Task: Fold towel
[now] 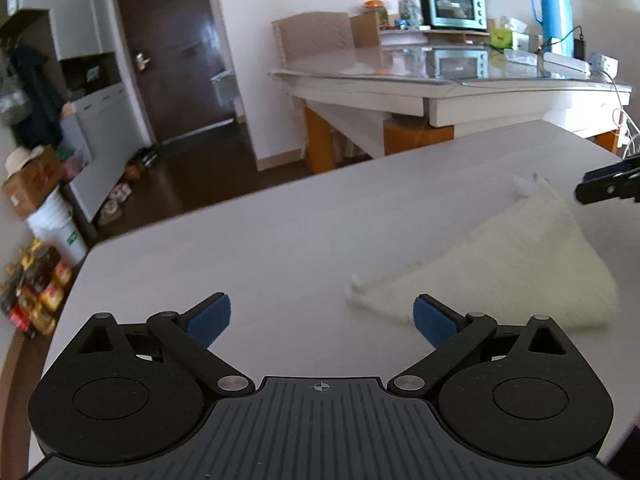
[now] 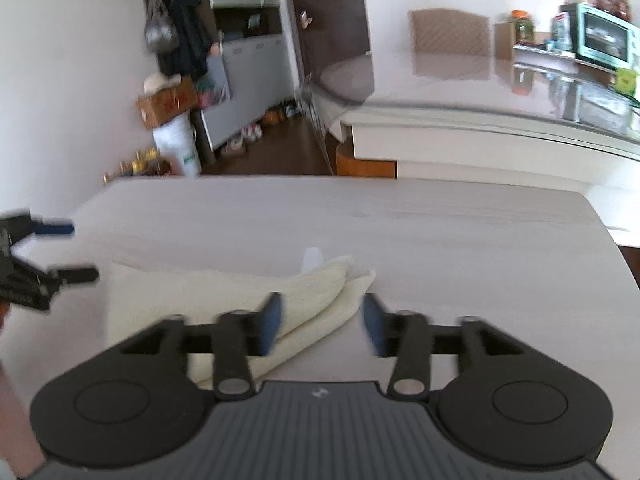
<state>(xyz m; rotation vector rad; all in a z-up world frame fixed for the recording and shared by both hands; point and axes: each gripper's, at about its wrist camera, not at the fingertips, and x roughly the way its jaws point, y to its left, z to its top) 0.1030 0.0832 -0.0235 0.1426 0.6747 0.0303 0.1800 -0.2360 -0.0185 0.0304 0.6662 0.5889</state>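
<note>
A cream towel (image 1: 500,264) lies folded on the pale wooden table (image 1: 280,240), its layers tapering to a corner. In the left wrist view my left gripper (image 1: 322,320) stands wide open just left of the towel's near corner, with only bare table between its blue pads (image 1: 210,318). The right gripper (image 1: 608,188) shows at the far right edge, past the towel. In the right wrist view my right gripper (image 2: 322,324) hovers open over the towel (image 2: 240,296); the folded edge lies between the fingers, untouched by the pads. The left gripper (image 2: 68,251) is open at the towel's left side.
Behind the work table's far edge (image 2: 360,178) stands a glass-topped table (image 1: 440,76) with a teal toaster oven (image 1: 456,4), a blue thermos (image 1: 554,12), a chair (image 1: 316,36). Boxes and a white bucket (image 1: 56,224) sit on the dark floor at left.
</note>
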